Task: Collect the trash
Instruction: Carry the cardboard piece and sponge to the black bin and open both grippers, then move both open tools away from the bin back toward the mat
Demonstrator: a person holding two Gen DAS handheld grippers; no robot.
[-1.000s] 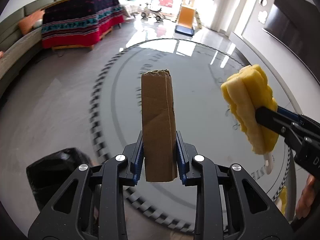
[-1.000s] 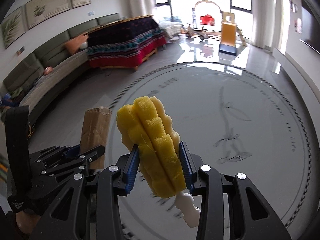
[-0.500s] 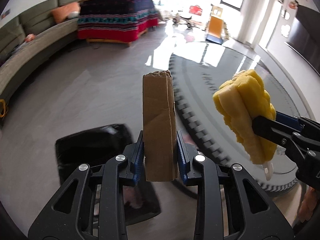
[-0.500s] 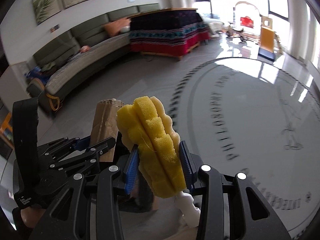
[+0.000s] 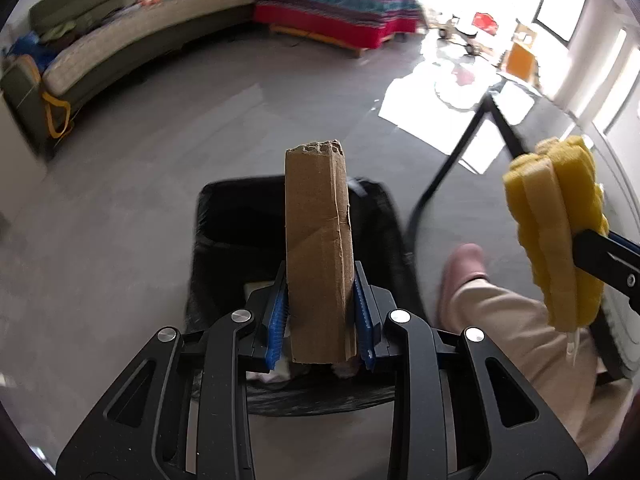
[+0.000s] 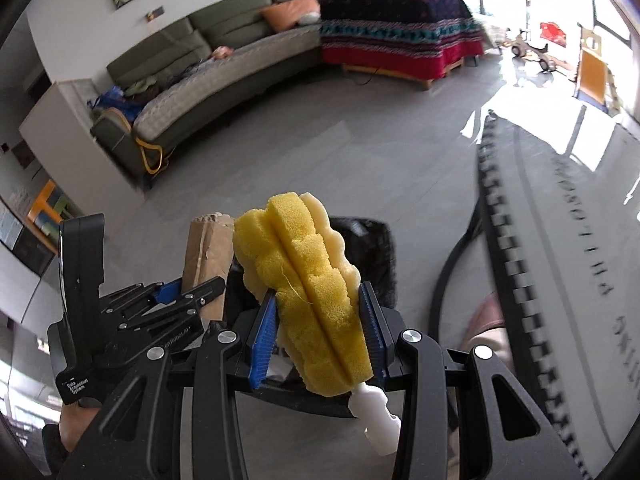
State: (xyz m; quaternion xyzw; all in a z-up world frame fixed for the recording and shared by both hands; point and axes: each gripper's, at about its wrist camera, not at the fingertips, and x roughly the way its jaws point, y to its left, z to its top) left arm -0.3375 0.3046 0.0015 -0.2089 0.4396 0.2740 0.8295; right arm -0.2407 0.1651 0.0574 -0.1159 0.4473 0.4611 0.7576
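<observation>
Bin (image 5: pixel 224 216) below clamped cardboard (image 5: pixel 318 256) holds pale scraps.

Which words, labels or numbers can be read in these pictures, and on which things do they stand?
"Data Acquisition System": small white print on the left gripper body, seen from the right wrist.
Second print on that body: too blurred to read.
Large dark letters on the round table: blurred, unreadable.
Cardboard piece and yellow sponge: no text.

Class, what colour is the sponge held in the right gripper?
Bright yellow, the sponge has a white handle stub below; the right wrist view shows it best.
</observation>
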